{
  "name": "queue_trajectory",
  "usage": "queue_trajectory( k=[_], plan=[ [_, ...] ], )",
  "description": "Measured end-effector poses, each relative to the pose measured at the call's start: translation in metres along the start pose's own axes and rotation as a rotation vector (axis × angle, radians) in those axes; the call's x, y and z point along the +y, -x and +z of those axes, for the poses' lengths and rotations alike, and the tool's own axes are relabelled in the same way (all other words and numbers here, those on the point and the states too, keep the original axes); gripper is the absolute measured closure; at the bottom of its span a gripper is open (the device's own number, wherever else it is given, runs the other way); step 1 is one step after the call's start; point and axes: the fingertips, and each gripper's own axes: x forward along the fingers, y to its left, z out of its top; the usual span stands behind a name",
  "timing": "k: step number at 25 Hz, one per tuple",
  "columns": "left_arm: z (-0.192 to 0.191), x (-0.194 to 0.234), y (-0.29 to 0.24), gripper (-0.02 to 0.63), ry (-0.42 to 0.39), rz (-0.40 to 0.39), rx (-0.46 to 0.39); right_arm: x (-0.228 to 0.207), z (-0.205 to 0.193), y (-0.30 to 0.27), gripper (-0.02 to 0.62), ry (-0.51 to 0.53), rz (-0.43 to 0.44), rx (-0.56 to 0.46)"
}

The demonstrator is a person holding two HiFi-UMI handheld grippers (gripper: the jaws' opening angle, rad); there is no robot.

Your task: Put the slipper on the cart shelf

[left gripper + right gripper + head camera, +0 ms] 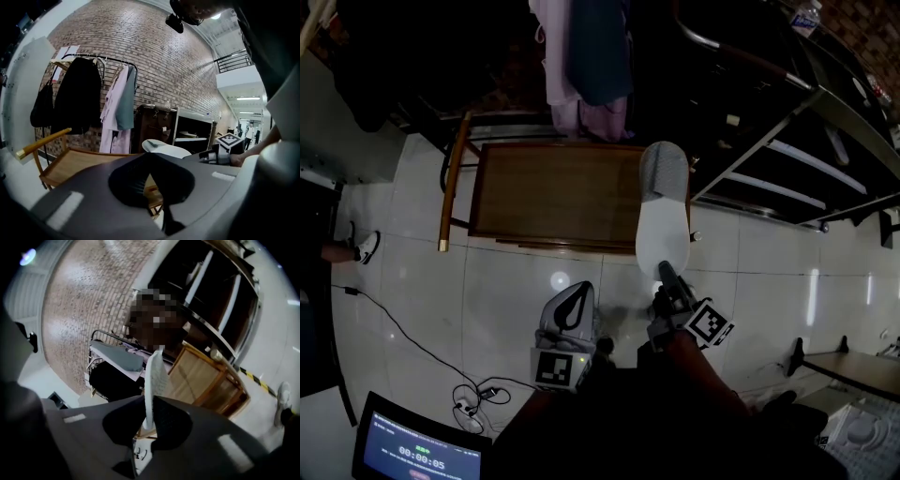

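Note:
A slipper (pixel 663 234) with a white sole and a grey toe strap is held out flat, its toe end over the right end of the wooden cart shelf (pixel 553 192). My right gripper (pixel 667 274) is shut on its heel end. In the right gripper view the slipper (pixel 152 376) stands edge-on, pinched between the dark jaws, with the cart (pixel 201 376) beyond it. My left gripper (pixel 579 289) hangs over the floor in front of the cart, jaws together and holding nothing. In the left gripper view the slipper (pixel 166 148) and the right gripper (pixel 220 154) lie ahead, above the cart (pixel 75 164).
Clothes (pixel 586 66) hang on a rack behind the cart. Black metal shelving (pixel 787 159) stands at the right. The cart's wooden handle (pixel 453 178) is at its left end. Cables (pixel 478 394) and a lit screen (pixel 417 455) lie on the tiled floor near me. A person's shoe (pixel 366 247) is at far left.

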Motion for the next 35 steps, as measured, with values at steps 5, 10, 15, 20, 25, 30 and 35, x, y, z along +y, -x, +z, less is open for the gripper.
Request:
queue_trajectory(
  k=[5, 10, 15, 20, 25, 30, 35],
  plan=[
    [0.023, -0.016, -0.003, 0.591, -0.013, -0.044, -0.033, 0.039, 0.040, 0.036, 0.565, 0.352, -0.038, -0.082],
    [0.046, -0.029, -0.002, 0.591, 0.002, -0.055, -0.068, 0.081, 0.073, 0.060, 0.565, 0.685, -0.084, -0.169],
    [0.066, -0.023, -0.010, 0.591, -0.037, -0.002, -0.094, 0.112, 0.107, 0.072, 0.565, 1.103, -0.184, -0.251],
    [0.084, -0.019, -0.017, 0.591, -0.080, 0.000, -0.138, 0.130, 0.121, 0.074, 0.565, 1.205, -0.207, -0.308],
    [0.099, -0.023, -0.020, 0.592, -0.152, -0.011, -0.155, 0.142, 0.117, 0.072, 0.563, 1.227, -0.180, -0.318],
    [0.116, -0.026, -0.016, 0.591, -0.184, 0.012, -0.202, 0.143, 0.114, 0.071, 0.563, 1.166, -0.162, -0.300],
    [0.113, -0.033, -0.023, 0.591, -0.199, 0.012, -0.209, 0.124, 0.120, 0.078, 0.563, 1.158, -0.199, -0.292]
  ],
)
